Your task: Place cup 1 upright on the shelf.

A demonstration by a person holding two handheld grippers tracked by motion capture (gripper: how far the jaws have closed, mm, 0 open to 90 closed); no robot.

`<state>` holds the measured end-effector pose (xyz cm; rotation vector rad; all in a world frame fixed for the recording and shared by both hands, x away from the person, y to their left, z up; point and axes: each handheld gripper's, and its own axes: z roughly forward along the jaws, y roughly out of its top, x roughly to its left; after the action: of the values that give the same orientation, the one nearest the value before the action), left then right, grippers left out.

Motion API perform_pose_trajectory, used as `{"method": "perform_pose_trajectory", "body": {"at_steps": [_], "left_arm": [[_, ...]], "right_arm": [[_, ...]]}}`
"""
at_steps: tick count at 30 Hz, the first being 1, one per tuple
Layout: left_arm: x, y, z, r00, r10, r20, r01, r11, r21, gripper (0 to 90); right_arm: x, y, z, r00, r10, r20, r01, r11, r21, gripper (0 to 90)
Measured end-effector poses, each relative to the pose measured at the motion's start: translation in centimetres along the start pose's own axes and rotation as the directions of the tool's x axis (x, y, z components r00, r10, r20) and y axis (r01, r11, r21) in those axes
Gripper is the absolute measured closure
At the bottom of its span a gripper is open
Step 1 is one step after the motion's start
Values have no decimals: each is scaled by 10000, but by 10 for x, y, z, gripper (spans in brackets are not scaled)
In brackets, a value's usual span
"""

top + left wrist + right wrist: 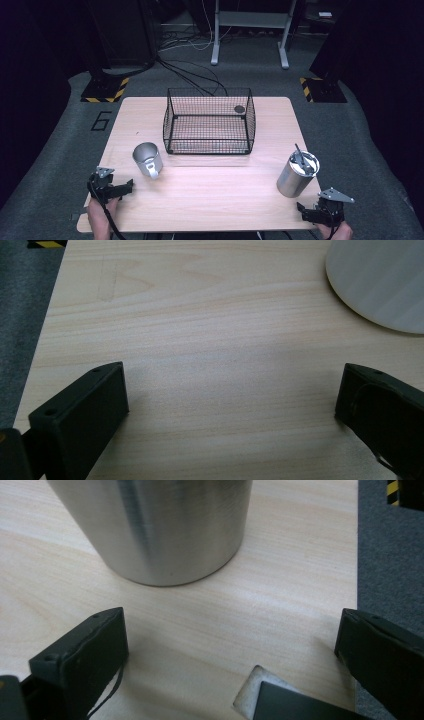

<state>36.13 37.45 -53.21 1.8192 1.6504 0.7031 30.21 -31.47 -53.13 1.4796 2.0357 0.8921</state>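
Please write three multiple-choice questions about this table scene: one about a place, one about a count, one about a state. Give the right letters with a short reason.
1. Where is the wire basket?
A. at the far middle of the table
B. at the near left corner
C. on the floor

2. How many metal vessels stand on the table outside the basket?
A. one
B. two
C. four

3. How is the left gripper?
A. shut on the cup
B. open, holding nothing
C. shut on the basket

Answers: 1 A, it sits beyond both vessels; 2 B, the handled metal cup and the steel tumbler; 3 B, its jaws stand wide apart over bare wood.
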Motion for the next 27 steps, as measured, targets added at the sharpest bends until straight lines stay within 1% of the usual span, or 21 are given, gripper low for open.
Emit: {"method": "perform_pose_trajectory", "body": {"at_steps": [1,2,3,4,5,6,8,10,12,15,17,18,23,27], "left_arm": [[0,0,0,10000,-17,-19,17,10000,-1,2],[0,0,0,10000,-31,-30,31,10000,-3,2],[0,0,0,10000,-31,-36,31,10000,-3,2],[0,0,0,10000,-34,-42,34,10000,3,2],[-1,0,0,10000,-40,-44,40,10000,2,3],[-1,0,0,10000,-40,-44,40,10000,2,3],[-1,0,0,10000,-38,-46,38,10000,4,3],[-1,0,0,10000,-40,-53,40,10000,6,3],[-1,0,0,10000,-49,-58,49,10000,4,3],[-1,0,0,10000,-53,-59,53,10000,4,3],[-1,0,0,10000,-50,-61,50,10000,4,3],[-1,0,0,9999,-59,-86,58,10000,-39,3],[-1,0,0,9999,-88,-82,88,10000,-11,4],[-1,0,0,9999,-92,-84,92,10000,-15,3]], "right_arm": [[-1,0,-1,9999,-124,-57,124,9998,122,0],[0,1,-2,10000,26,-91,-25,9998,180,0],[0,2,-4,9999,24,-142,-22,9999,148,0],[1,3,-6,9997,134,-185,-132,9999,106,0],[2,5,-10,9992,221,-331,-220,9998,37,0],[2,5,-10,9992,221,-331,-220,9998,37,0],[4,8,-14,9986,227,-486,-229,9997,-35,10],[5,12,-18,9984,87,-551,-94,9999,-127,25],[8,17,-22,9986,66,-520,-77,9998,-202,23],[11,26,-31,9979,-17,-651,-1,9996,-273,11],[12,27,-32,9980,21,-627,-42,9995,-325,8],[13,30,-34,9981,-66,-619,49,9996,-280,5],[18,40,-39,9964,-217,-821,184,9990,-411,0],[21,46,-43,9957,-222,-901,173,9983,-551,0]]}}
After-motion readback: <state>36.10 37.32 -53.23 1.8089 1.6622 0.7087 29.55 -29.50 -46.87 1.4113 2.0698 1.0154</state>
